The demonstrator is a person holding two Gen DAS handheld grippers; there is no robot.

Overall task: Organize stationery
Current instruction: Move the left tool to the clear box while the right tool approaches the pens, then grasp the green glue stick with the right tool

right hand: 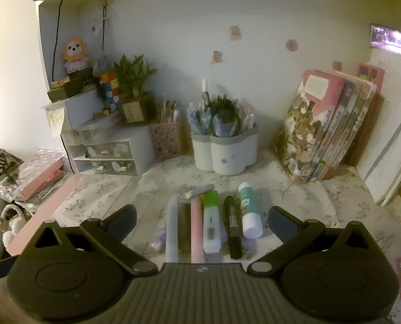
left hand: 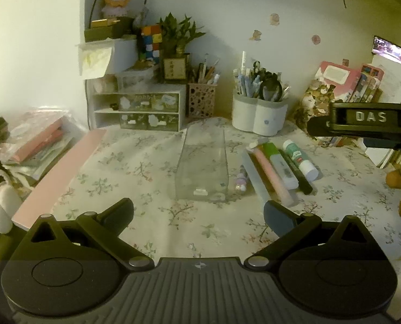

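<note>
Clear plastic box lies empty ahead of my left fingers, spread wide; pens and glue stick lined up on the worktop between my right fingers, also apart, ready to pick

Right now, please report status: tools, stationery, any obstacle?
Left tool open, right tool open, both empty. Clear case empty; glue, markers loose beside it. Nothing blocking.

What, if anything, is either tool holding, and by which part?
Nothing is held. The left tool and right tool are both open and empty, above the desk.
</note>
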